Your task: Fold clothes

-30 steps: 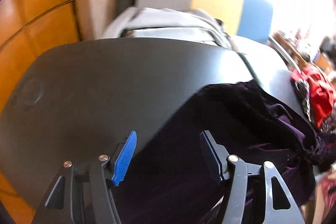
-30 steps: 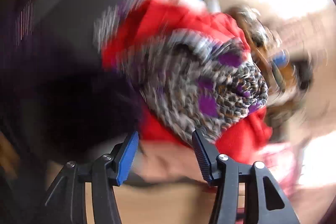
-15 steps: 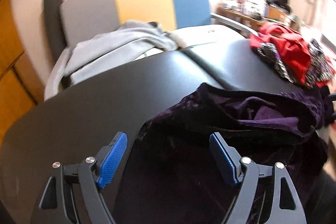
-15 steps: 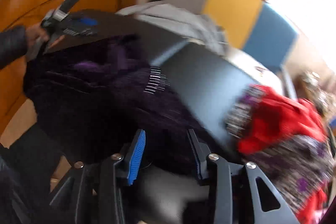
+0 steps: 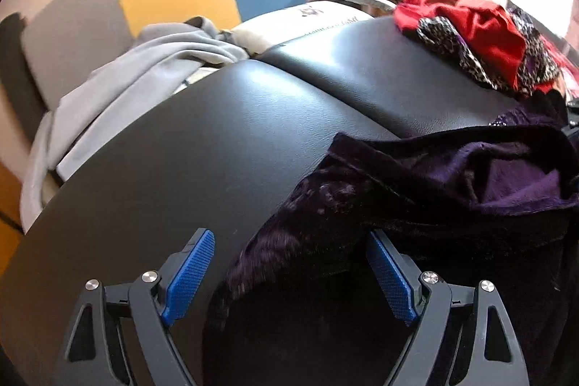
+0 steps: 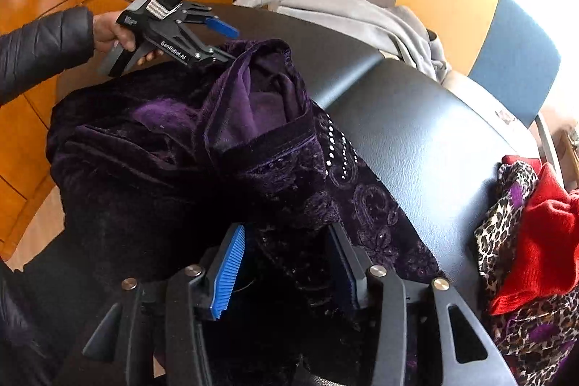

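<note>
My left tongs (image 5: 289, 274) stand wide, jaws having just been opening, over the near corner of a dark purple velvet garment (image 5: 416, 190) heaped on the black padded tabletop (image 5: 224, 132); cloth lies between the pads, but neither blue pad (image 5: 188, 274) presses on it. My right tongs (image 6: 286, 272), jaws also lately parting, straddle the garment's embroidered hem at six o'clock in their own view, and I cannot tell whether they pinch it. The velvet looks soft, limp and fairly heavy, likely to sag and slide rather than hold a crease; the banded edge (image 6: 275, 147) near the sequins seems the firmest place to take hold. A red and leopard-print pile (image 6: 532, 241) waits at three o'clock, a grey sweatshirt (image 5: 144, 67) at eleven.
</note>
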